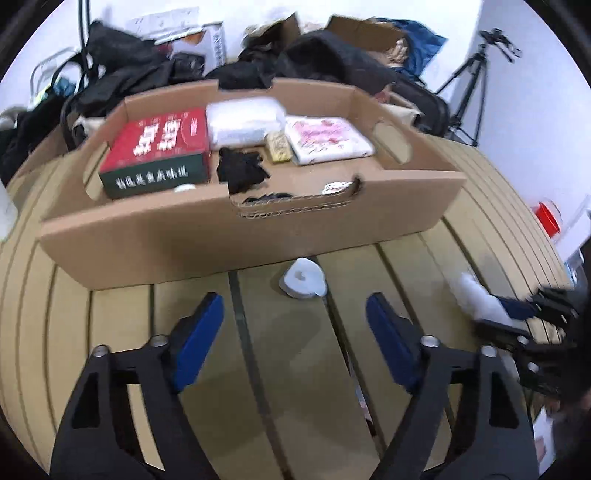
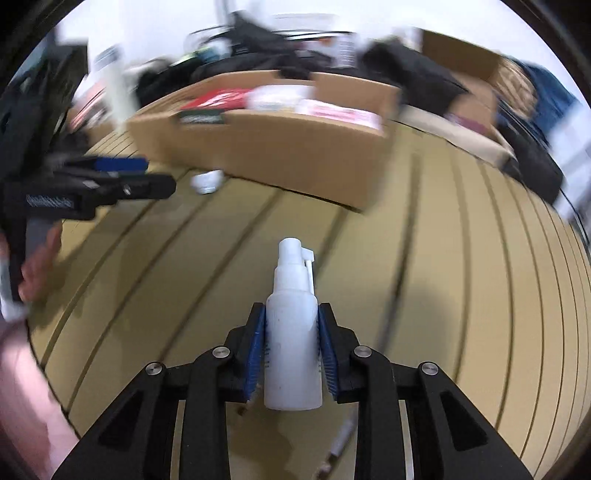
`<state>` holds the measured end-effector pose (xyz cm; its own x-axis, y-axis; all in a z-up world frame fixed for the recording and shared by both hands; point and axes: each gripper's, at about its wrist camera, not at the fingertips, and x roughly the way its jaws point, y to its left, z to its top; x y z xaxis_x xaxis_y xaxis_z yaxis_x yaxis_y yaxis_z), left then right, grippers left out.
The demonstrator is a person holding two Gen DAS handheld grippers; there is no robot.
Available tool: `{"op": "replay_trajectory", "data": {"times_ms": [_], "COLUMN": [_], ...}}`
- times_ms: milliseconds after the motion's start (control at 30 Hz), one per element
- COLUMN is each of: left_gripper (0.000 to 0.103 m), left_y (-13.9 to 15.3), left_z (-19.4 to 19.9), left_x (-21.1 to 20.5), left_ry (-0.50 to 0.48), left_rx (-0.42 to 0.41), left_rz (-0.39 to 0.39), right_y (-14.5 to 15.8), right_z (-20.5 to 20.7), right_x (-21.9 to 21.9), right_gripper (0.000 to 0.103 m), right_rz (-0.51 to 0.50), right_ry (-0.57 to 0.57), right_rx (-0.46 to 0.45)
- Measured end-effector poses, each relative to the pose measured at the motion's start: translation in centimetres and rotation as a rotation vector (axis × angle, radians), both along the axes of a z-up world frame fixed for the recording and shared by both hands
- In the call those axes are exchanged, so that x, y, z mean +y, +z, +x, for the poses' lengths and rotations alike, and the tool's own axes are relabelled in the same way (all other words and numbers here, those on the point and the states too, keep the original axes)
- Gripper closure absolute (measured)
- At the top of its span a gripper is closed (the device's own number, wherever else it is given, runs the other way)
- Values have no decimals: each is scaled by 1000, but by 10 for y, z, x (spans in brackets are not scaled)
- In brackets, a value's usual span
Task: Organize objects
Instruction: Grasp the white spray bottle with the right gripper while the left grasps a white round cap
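Observation:
My right gripper is shut on a white spray bottle, held nozzle-forward above the slatted table; the bottle also shows blurred at the right of the left wrist view. My left gripper is open and empty, just short of a small white round object lying on the table against the front wall of a cardboard tray. The tray holds a red and green box, a white packet, a pink-printed packet, a small gold pack and a black crumpled item.
Black bags and clothes and open cardboard boxes pile up behind the tray. A tripod stands at the back right. A red-lidded container sits at the table's right edge. The left gripper shows in the right wrist view.

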<state>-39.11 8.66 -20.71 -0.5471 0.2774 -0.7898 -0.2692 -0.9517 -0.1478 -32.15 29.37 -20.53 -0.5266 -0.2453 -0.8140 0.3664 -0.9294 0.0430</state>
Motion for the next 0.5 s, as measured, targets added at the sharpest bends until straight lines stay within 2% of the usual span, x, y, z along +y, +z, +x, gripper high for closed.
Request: {"op": "replay_trajectory", "data": {"times_ms": [133, 200, 233, 267, 300, 367, 500], "left_gripper": [44, 46, 49, 55, 68, 77, 78], "left_y": [-5, -9, -10, -10, -10, -9, -9], "left_z": [-12, -14, -13, -12, -11, -11, -8], "left_x": [9, 20, 27, 31, 33, 35, 38], "left_ry": [28, 14, 11, 5, -9, -11, -2], "left_rx": [20, 23, 39, 48, 47, 54, 57], "left_rz": [-19, -69, -119, -140, -122, -135, -148], "right_y": [2, 0, 0, -1, -1, -4, -8], "right_z": [1, -5, -5, -5, -6, -8, -10], "right_x": [7, 5, 4, -1, -4, -9, -9], "right_gripper": [73, 73, 72, 72, 72, 72, 72], "right_rz": [-86, -99, -95, -87, -77, -52, -52], "right_ry": [-78, -92, -97, -98, -97, -88, -97], "right_rx": [-1, -2, -2, 7, 9, 13, 19]}}
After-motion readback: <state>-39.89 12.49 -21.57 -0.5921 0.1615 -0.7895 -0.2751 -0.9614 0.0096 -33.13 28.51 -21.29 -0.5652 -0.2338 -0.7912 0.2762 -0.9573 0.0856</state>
